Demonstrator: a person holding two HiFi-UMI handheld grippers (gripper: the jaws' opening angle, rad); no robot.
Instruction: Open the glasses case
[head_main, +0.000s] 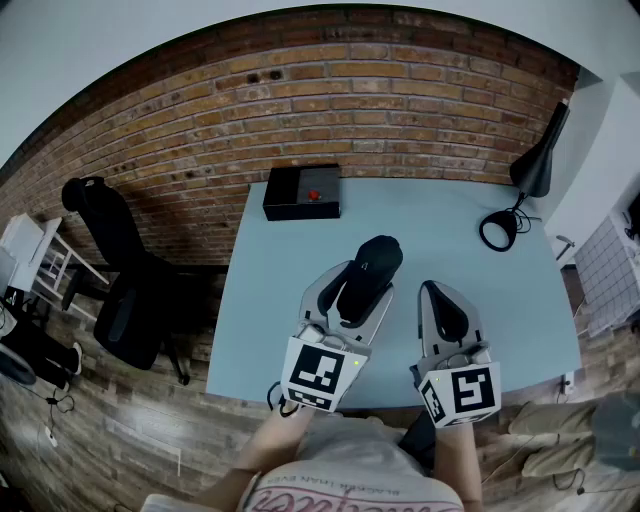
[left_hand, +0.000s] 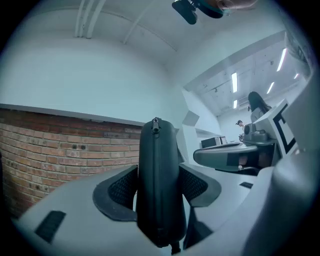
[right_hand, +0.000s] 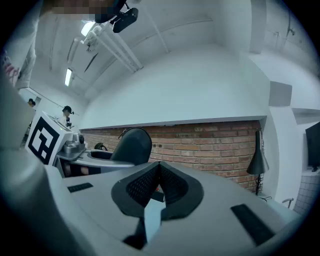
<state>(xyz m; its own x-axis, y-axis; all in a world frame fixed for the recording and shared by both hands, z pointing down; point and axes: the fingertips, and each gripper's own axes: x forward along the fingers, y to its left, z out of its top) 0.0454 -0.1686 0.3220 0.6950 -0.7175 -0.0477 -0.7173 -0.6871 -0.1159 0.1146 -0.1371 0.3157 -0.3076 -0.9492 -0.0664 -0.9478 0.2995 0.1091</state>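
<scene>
A black zippered glasses case (head_main: 375, 262) is held on edge above the pale blue table (head_main: 450, 225), and my left gripper (head_main: 353, 290) is shut on it. In the left gripper view the case (left_hand: 159, 165) stands upright between the two pads, its zipper pull (left_hand: 156, 123) at the top and the zip closed. My right gripper (head_main: 432, 291) hovers just to the right of the case, shut and holding nothing. In the right gripper view its pads (right_hand: 145, 186) meet at their tips, and the case (right_hand: 132, 145) shows to the left, apart from them.
A black box with a red button (head_main: 302, 192) sits at the table's far left edge. A black desk lamp (head_main: 530, 165) stands at the far right corner. A brick wall runs behind the table, and a black office chair (head_main: 115, 255) stands on the floor to the left.
</scene>
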